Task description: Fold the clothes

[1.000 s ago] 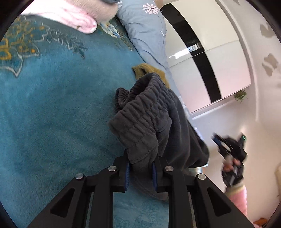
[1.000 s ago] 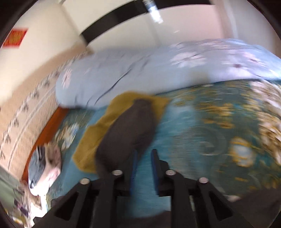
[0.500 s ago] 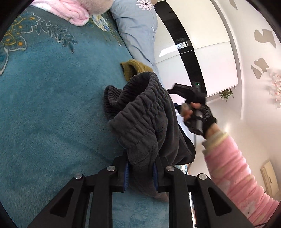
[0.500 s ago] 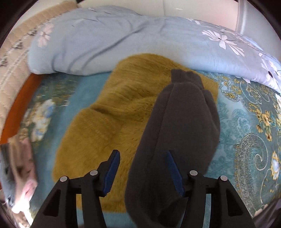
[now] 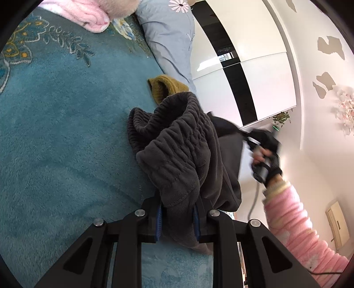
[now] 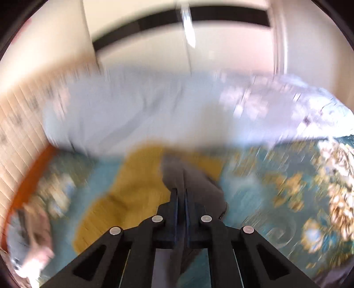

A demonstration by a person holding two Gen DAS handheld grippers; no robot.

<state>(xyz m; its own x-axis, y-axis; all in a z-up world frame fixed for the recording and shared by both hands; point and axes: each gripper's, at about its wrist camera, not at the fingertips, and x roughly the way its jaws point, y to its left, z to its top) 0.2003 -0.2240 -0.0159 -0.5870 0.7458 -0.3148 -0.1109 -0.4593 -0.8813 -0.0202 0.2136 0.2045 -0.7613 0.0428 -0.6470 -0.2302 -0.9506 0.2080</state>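
Dark grey fleece trousers (image 5: pixel 177 150) hang bunched over a teal bedspread (image 5: pixel 66 133). My left gripper (image 5: pixel 178 213) is shut on their elastic waistband. My right gripper (image 6: pixel 181 195) is shut on a thin fold of the same grey trousers (image 6: pixel 192 183); that view is motion-blurred. In the left wrist view the right gripper (image 5: pixel 245 135) shows at the right, held by a gloved hand with a pink sleeve, pinching the grey cloth. A mustard yellow knit garment (image 5: pixel 166 87) lies flat on the bed beyond the trousers, and it also shows in the right wrist view (image 6: pixel 132 195).
A pale blue flowered duvet (image 6: pixel 143 110) is bunched along the far side of the bed. Pink folded cloth (image 5: pixel 88 15) lies at the bed's far corner. A white wardrobe with a black stripe (image 5: pixel 243 73) stands behind. A wooden bed edge (image 6: pixel 28 177) runs at the left.
My right gripper was open around the grey trouser leg half a second ago; it has closed on the cloth and is lifting it fast. The left gripper keeps its hold on the waistband.
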